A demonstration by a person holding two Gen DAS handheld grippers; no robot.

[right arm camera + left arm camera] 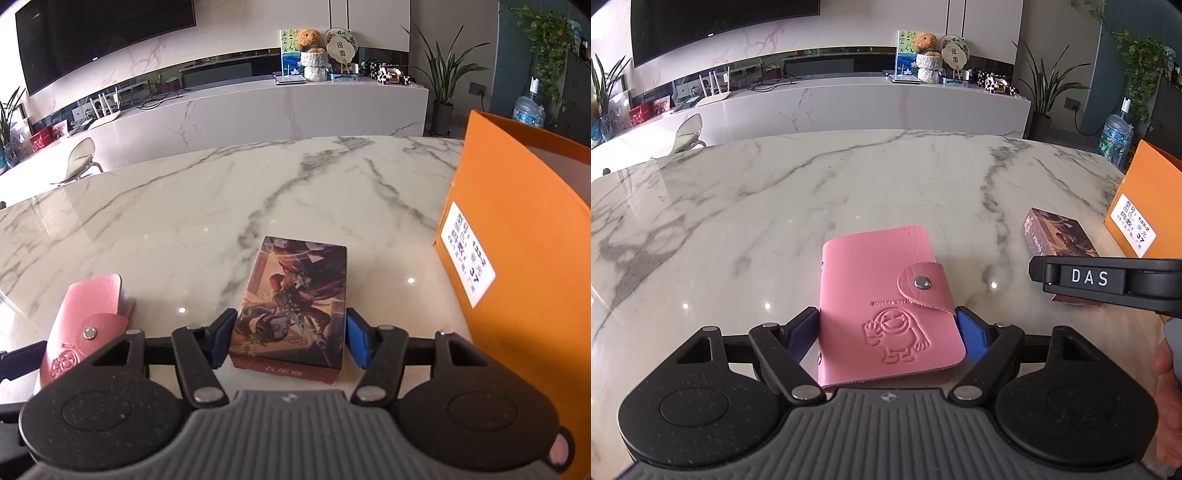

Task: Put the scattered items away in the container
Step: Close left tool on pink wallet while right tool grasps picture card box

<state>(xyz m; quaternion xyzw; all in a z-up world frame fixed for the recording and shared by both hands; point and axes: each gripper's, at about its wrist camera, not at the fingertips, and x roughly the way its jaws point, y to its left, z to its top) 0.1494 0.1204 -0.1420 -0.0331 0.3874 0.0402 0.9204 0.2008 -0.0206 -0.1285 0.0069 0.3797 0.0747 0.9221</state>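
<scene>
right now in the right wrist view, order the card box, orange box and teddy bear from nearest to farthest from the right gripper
1. Card box: between the jaws of the right gripper, centre of the marble table.
2. Orange box: standing open on the table, to the right.
3. Teddy bear: on the far white counter, beyond the table.

The bench [849, 177] is white marble with grey veins. The card wallet [886, 306] is pink, embossed with a cartoon figure. The card box [295, 295] bears dark red-brown artwork. The container [524, 236] is orange with a white label
</scene>
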